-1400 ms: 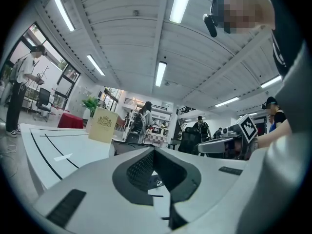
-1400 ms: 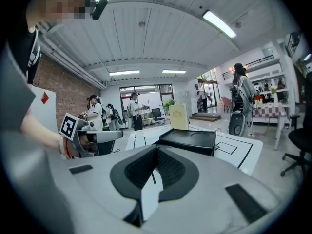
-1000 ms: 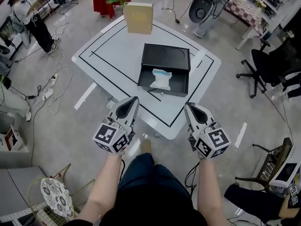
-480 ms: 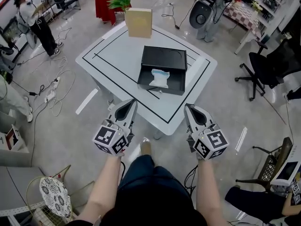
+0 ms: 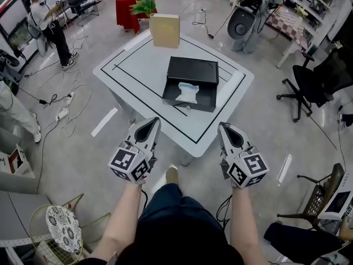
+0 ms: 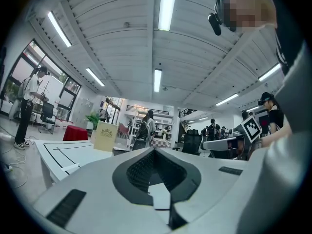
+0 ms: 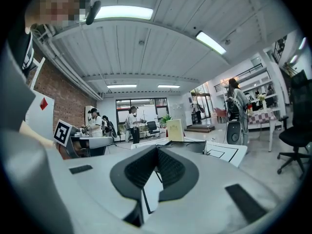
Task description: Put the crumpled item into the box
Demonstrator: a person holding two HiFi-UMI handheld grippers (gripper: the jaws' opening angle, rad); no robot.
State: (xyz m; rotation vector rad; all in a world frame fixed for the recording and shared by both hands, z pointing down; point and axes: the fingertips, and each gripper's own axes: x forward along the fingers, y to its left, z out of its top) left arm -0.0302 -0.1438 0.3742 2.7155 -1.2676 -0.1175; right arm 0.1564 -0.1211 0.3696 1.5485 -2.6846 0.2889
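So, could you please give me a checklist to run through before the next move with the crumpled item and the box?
1. Crumpled item inside the black box: ok, it lies in the open compartment.
2. Left gripper empty: ok, fingers together with nothing between them.
3. Right gripper empty: ok, fingers together with nothing between them.
4. Grippers clear of the table: ok, both are held short of its near corner.
5. Item sitting fully below the box rim: cannot tell from this angle.
6. Tan bag out of the way: ok, upright at the far edge, apart from the box.
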